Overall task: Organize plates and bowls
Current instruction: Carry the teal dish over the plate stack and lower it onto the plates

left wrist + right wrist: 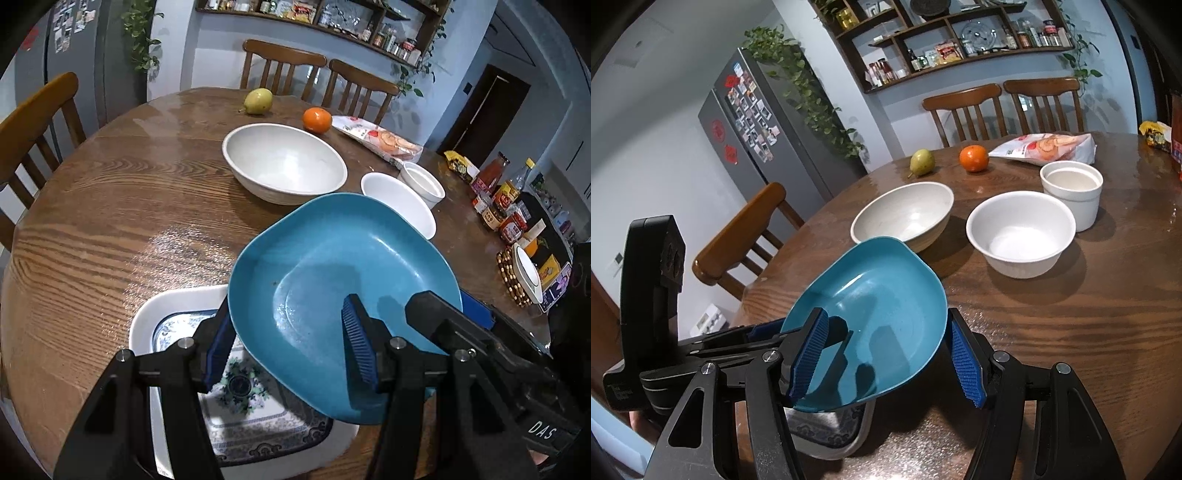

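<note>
Both my pairs of jaws hold the same thing: the teal plate (343, 280), caught by opposite edges and carried tilted above the wooden table (110, 206). On my left gripper (291, 350), one blue ribbed pad sits under the plate's outer rim and the other lies inside the dish, so the rim is pinched between them. My right gripper (890, 358) takes the far edge the same way: its left pad (809, 354) rests inside the plate and its right pad (967, 365) is just outside the rim; I cannot tell whether that outer pad truly touches.

Directly beneath the teal plate lies a white rectangular dish (173, 306) with a blue floral pattern in its well, flat on the table at the near edge. The teal plate hangs over it, apart from it on the side I can see.

Farther across the table stands a large cream bowl (284, 162), upright. To its right is a smaller white bowl (1019, 232), and just behind that a white ramekin (1071, 188). Beyond them sit a pear (258, 100), an orange (317, 119) and a snack packet (380, 138), well apart from the dishes.
</note>
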Demonstrator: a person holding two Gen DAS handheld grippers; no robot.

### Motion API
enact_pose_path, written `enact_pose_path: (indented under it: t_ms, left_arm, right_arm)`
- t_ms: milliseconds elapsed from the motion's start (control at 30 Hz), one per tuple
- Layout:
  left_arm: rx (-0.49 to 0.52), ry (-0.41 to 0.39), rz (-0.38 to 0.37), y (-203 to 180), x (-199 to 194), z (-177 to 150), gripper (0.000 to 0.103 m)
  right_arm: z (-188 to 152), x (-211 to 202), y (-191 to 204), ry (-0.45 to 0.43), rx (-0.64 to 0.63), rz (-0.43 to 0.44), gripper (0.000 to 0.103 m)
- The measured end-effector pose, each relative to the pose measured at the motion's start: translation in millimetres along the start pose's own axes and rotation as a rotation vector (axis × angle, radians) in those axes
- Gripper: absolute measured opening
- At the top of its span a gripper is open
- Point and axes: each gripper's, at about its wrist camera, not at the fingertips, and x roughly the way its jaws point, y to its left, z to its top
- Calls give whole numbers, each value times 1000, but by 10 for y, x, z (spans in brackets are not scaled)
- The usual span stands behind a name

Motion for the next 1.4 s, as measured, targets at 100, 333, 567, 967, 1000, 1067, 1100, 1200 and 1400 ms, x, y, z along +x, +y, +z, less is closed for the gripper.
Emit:
enact_pose_path:
  t_ms: [100,333,567,967,1000,1067,1100,1200,1400]
  left_arm:
    - [-16,-20,4,41,-61,-55,55]
    - [-35,-42,15,115,-162,-143,55]
    - [-37,-46,37,158,-221,-234,56]
    - [-41,-31,32,300,-304,-368,56]
    - [-41,-27,32,309,-302,-376,56]
    - [-39,-21,33,326,-301,-396,56]
    - [-39,-19,32,331,-301,-404,56]
    - [-28,-11,29,331,-303,-432,56]
    - [0,2,19,305,-295,-456,56]
  right_arm:
    - [-32,-14,51,-3,-10,8,67]
    - [-105,-18,165,3,-12,26,67]
    - [-208,-17,233,-6,-3,46,67]
    - [-368,-16,376,-17,-2,56,67]
    - [-381,-12,394,-16,-1,52,67]
    - [-406,1,415,-7,2,49,67]
    - [-421,9,421,-2,5,48,67]
    - [-452,12,419,7,14,43,67]
    - [-515,-46,417,4,26,23,67]
